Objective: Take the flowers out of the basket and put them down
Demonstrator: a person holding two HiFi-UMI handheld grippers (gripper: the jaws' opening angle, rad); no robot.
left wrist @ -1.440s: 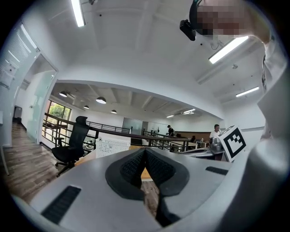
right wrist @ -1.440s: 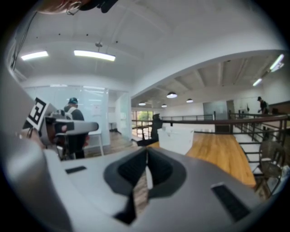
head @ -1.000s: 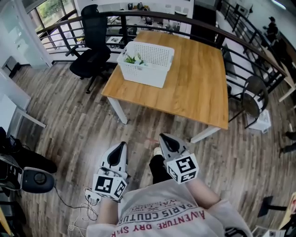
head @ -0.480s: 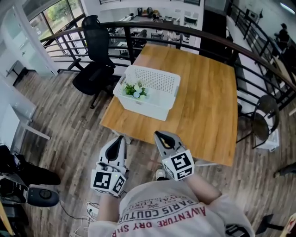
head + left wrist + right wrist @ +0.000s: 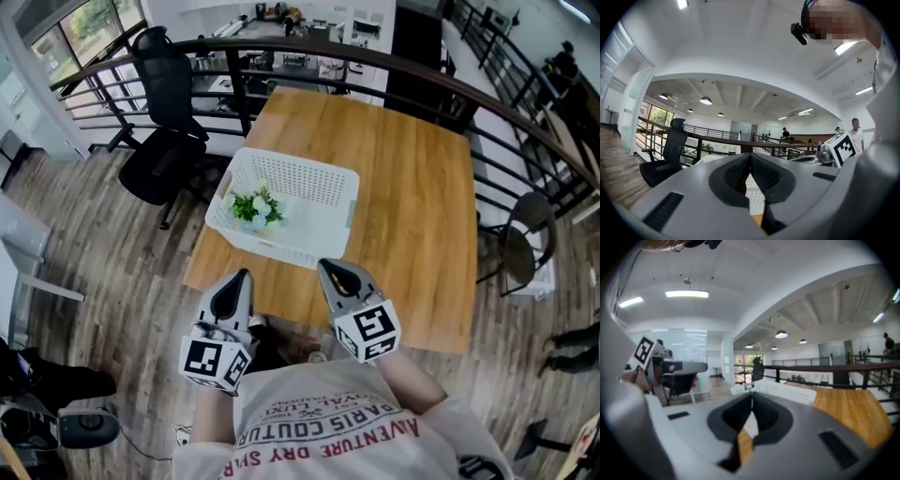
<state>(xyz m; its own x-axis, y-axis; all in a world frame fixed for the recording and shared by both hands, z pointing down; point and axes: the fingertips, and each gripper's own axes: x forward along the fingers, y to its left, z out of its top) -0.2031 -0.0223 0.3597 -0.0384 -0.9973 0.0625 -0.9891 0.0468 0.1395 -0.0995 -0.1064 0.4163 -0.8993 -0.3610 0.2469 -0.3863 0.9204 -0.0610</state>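
Note:
A white perforated basket (image 5: 302,187) stands on the near left part of a wooden table (image 5: 403,187). A small bunch of white flowers with green leaves (image 5: 255,205) lies in its left end. My left gripper (image 5: 242,277) hovers just off the table's near edge, below the basket, jaws shut and empty. My right gripper (image 5: 328,269) is beside it, tips close to the basket's near wall, also shut with nothing held. In the right gripper view the basket (image 5: 787,390) shows just past the closed jaws (image 5: 752,397). The left gripper view shows its jaws (image 5: 750,157) closed, basket wall (image 5: 753,183) behind them.
A black office chair (image 5: 164,122) stands left of the table by a curved black railing (image 5: 375,61). Another chair (image 5: 520,239) is at the table's right. Wood floor lies below me, and a black device (image 5: 84,427) with cables sits at lower left.
The table and basket have come closer and lower in the head view as I walked up. Both grippers stayed shut and now reach the table's near edge.

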